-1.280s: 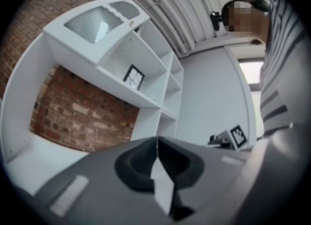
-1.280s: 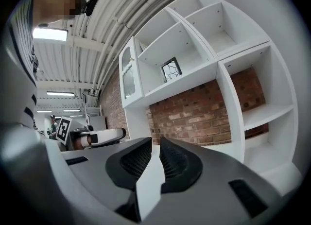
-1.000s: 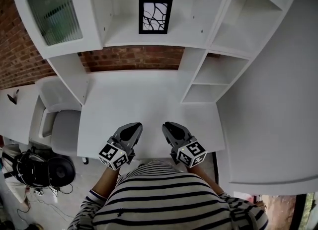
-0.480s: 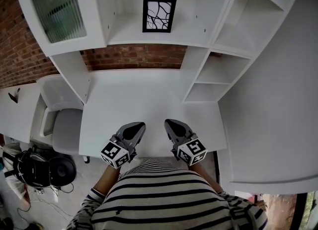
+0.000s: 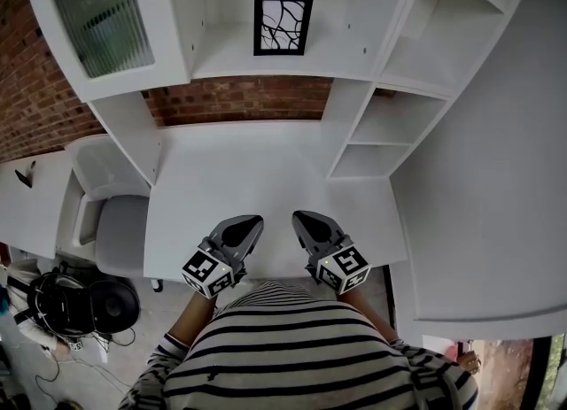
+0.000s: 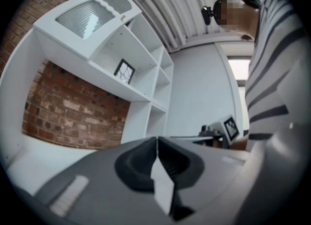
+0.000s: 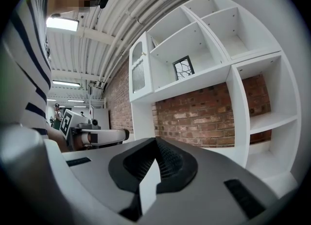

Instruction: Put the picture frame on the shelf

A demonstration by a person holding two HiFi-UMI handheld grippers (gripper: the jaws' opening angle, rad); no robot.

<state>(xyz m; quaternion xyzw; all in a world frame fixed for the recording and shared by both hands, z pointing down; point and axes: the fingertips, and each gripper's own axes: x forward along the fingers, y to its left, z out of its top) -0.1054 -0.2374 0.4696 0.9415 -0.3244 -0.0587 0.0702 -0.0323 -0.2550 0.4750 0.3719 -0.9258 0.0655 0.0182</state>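
A black picture frame with a white, black-lined print stands upright on the white shelf above the desk. The frame also shows small in the left gripper view and in the right gripper view. Both grippers hover low over the desk's near edge, far from the frame. My left gripper is shut and holds nothing. My right gripper is shut too, empty, about a hand's width to the right of the left one.
A white desk runs under the shelf unit against a brick wall. Open cubbies stand at the right, a glass-door cabinet at the upper left. A grey chair and black headphones sit left.
The head view has shifted slightly, and both grippers have crept a little forward over the desk edge. The frame stays put on the shelf.
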